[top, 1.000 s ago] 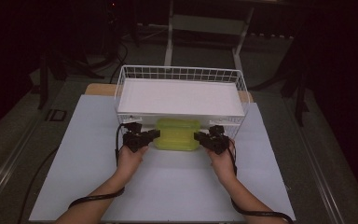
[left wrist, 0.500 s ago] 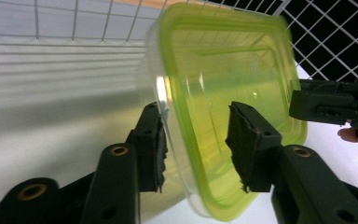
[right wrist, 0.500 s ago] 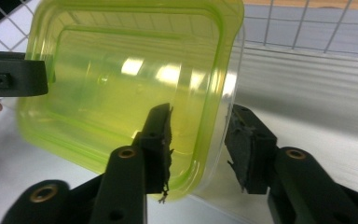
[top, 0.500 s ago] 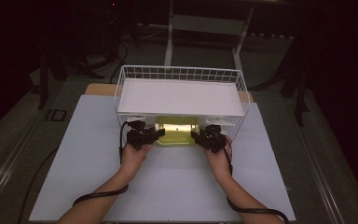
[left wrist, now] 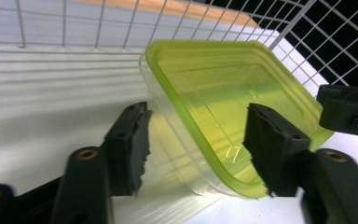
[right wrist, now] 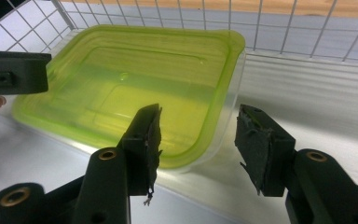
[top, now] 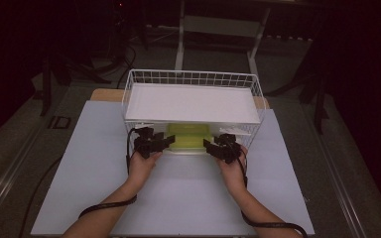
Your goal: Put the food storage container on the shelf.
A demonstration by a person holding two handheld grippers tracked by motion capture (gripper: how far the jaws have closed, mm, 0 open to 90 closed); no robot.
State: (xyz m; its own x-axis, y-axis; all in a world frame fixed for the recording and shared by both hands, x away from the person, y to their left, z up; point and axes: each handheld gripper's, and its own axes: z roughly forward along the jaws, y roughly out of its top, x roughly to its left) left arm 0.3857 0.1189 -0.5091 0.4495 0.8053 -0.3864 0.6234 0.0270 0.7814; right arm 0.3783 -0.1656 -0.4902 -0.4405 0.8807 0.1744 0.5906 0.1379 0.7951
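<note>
A clear container with a yellow-green lid (top: 187, 138) rests on the bottom level of a white wire rack (top: 193, 78), under its white shelf (top: 191, 103). My left gripper (top: 151, 141) is at its left end and my right gripper (top: 223, 146) at its right end. In the left gripper view the container's (left wrist: 214, 93) corner lies between the jaws of the left gripper (left wrist: 198, 149), which have just been opening and do not press on it. In the right gripper view the right gripper (right wrist: 198, 144) straddles the rim of the container (right wrist: 135, 79), its jaws also just opened, pads off it.
The rack stands at the back of a pale board (top: 178, 198) that covers the table. Wire walls close the rack's sides and back. A cable (top: 104, 208) trails from each gripper along the forearm. Dark floor and stands surround the table.
Both grippers' jaws have spread apart and come off the container. The container now sits a little deeper under the shelf. The hands have barely shifted.
</note>
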